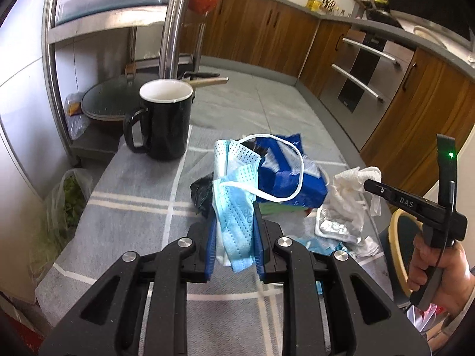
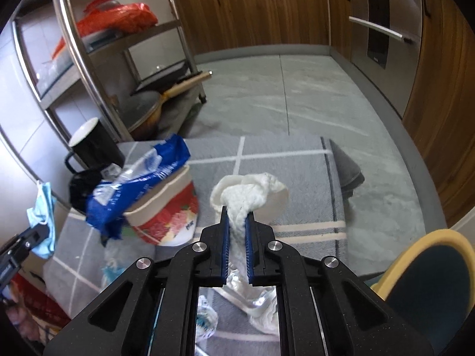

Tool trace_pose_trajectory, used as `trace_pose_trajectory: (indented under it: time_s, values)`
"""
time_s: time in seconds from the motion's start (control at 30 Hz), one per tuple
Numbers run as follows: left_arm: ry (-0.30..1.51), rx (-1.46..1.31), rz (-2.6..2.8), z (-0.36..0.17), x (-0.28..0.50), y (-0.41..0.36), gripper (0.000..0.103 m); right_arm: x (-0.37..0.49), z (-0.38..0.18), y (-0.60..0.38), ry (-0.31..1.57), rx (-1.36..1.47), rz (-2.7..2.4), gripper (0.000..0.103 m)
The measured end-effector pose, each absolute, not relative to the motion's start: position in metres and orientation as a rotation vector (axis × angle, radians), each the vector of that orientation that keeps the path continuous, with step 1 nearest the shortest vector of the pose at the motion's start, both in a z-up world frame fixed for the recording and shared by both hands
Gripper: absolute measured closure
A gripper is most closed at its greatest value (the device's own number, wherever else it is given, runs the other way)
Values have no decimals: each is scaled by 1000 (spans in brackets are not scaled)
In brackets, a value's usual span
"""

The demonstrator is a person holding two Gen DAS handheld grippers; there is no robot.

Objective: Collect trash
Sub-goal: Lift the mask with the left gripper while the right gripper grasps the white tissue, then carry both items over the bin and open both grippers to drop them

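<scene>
Beside the black mug (image 1: 161, 118), on the grey checked cloth (image 1: 133, 195), the left wrist view is showing a heap of rubbish. Left gripper (image 1: 234, 231) is clamping a light-blue face mask (image 1: 234, 207) between its blue pads; the mask is bunching up above the jaws, its white ear loop (image 1: 285, 172) arching over a crumpled blue plastic wrapper (image 1: 285, 163). That wrapper is lying just right of the mug, with a black bag (image 1: 202, 192) tucked at its near-left side. Further right of the mug, the right gripper (image 1: 366, 182) is pinching a white paper tissue (image 1: 347, 190), which is hanging over a piece of silver foil (image 1: 335, 225). A hand (image 1: 439, 270) is holding that tool's grip.

Right wrist view: right gripper (image 2: 236, 222) is squeezing the white tissue (image 2: 249, 195) tight between narrow-set jaws, the wad bulging out beyond the tips and a tail trailing back towards the camera. Mug (image 2: 95, 145) is standing at far left; the blue wrapper (image 2: 139, 184) is resting just right of it, draped over the rim of a red-and-white paper tub (image 2: 169, 219). Below-left of the mug the blue mask (image 2: 43, 216) is dangling from the left gripper (image 2: 29, 237), seen only at the frame edge. Behind the mug a steel rack (image 2: 77, 59) is carrying a red plastic bag (image 2: 118, 17).
</scene>
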State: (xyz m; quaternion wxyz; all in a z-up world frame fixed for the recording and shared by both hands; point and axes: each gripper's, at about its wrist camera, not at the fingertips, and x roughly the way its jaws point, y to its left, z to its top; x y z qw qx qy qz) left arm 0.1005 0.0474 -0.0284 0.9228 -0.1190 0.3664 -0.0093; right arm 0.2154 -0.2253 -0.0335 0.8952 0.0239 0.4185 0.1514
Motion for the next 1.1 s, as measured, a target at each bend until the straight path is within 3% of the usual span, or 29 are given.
trace_pose_trajectory:
  time_s: [0.67,1.1]
  values:
    - [704,-187,-234,-1,84,-22,83,111,38,-289,723,143,260,92]
    - [788,-81,-481,-6,92,-144,83,71,22,-373,734,211,74,92]
